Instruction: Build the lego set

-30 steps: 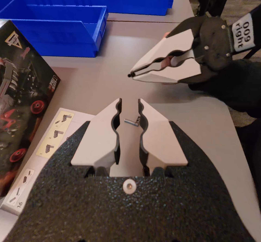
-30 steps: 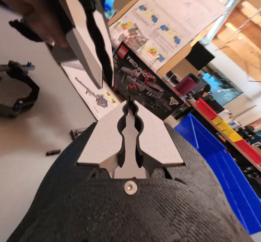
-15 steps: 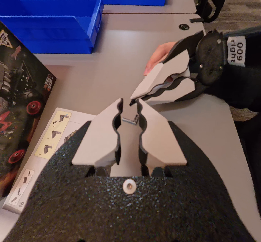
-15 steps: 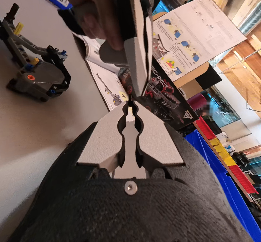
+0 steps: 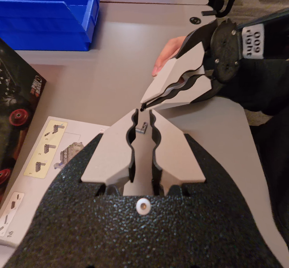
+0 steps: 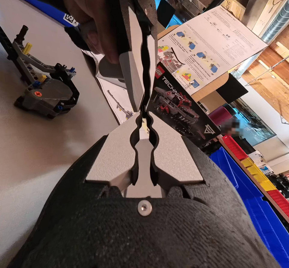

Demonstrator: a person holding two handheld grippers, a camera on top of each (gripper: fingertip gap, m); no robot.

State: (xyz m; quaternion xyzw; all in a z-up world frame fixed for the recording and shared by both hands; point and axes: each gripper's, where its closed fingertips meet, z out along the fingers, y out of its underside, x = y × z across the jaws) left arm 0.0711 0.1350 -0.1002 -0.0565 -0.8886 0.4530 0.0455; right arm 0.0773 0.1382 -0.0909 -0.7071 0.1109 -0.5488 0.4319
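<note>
Two grippers tip to tip | right gripper [image 5: 143, 106]: jaws pinching small black pin [image 5: 142, 108] | left gripper [image 5: 143, 111]: jaws spread, grey spring piece [image 5: 141, 128] between them on table [image 5: 118, 75]

Surroundings — non-task items.
Blue bins [image 5: 46, 19] on the grey table [image 5: 125, 60]; red-and-yellow shelf [image 6: 250, 165] behind.

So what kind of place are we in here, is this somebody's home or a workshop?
Most likely a workshop or lab rather than a home. Stacks of blue storage bins sit on the grey table, a printed instruction sheet is propped on a board behind it, and more red and yellow bins line a shelf beyond.
</note>
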